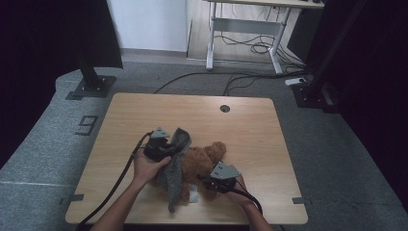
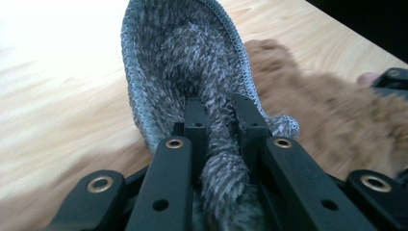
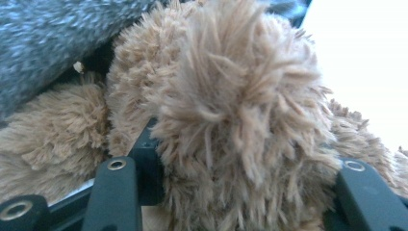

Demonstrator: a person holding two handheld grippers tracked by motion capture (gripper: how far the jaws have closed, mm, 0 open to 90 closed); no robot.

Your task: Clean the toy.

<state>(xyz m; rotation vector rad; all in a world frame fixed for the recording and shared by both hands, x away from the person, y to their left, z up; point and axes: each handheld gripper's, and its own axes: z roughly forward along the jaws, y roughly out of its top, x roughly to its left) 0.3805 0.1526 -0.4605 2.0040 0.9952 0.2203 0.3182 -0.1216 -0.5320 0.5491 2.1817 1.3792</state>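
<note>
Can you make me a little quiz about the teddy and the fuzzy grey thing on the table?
1. True or false: the left gripper has its jaws closed on the fuzzy grey knitted cloth.
2. Which part of the scene is the right gripper clamped around?
A. the bare light wooden table
B. a furry limb of the brown plush teddy bear
C. a cable on the floor
3. Fill in: in the high view, the grey cloth lies draped ____ the teddy bear.

Key
1. True: the cloth is pinched between the two black jaws.
2. B: brown fur bulges between the jaws in the right gripper view.
3. Over: it crosses the bear's body and hangs toward the table's near edge.
</note>
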